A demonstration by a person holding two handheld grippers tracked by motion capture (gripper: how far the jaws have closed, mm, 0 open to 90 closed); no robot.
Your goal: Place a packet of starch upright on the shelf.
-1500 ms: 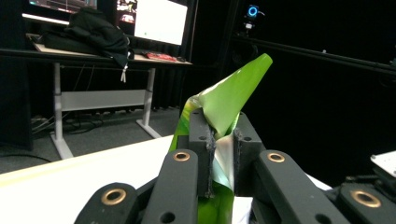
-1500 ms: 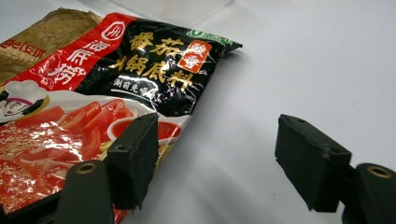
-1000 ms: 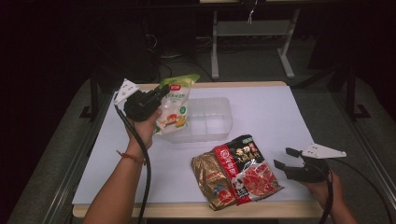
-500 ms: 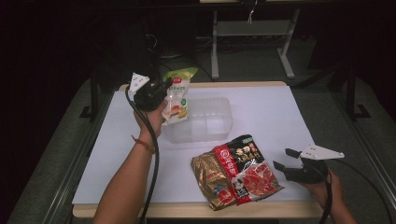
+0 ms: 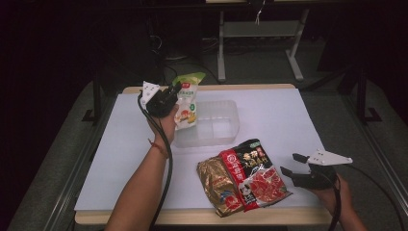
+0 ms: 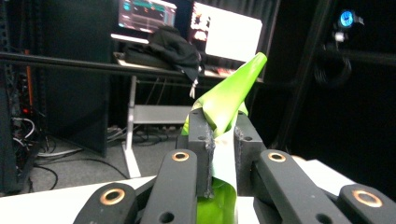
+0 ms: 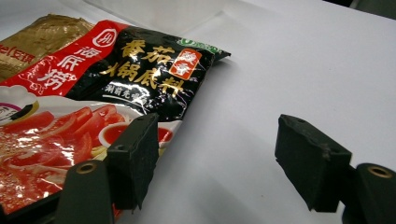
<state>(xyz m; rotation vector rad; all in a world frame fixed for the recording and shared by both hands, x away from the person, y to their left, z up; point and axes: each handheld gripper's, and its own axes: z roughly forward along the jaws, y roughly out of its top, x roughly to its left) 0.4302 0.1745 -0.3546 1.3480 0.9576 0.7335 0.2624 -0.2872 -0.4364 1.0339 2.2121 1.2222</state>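
Observation:
A green and white snack pouch (image 5: 186,102) hangs over the left end of a clear plastic bin (image 5: 215,126) at the table's middle. My left gripper (image 5: 172,94) is shut on the pouch's upper edge; in the left gripper view the green film (image 6: 227,100) sticks up between the pressed black pads (image 6: 204,149). A black and red soup-base packet (image 5: 254,174) lies on a gold packet (image 5: 217,185) near the front edge. My right gripper (image 5: 291,165) rests open just right of the packets, its jaws wide apart (image 7: 215,161) beside the black and red packet (image 7: 88,107).
A white table (image 5: 288,120) carries everything, and its front wooden edge (image 5: 202,216) runs below the packets. A metal desk frame (image 5: 260,33) stands on the dark floor behind. Screens (image 6: 224,30) glow in the background of the left gripper view.
My left hand has carried the pouch right and down, from the table's back left to the bin's left end. The right gripper and both packets have stayed put.

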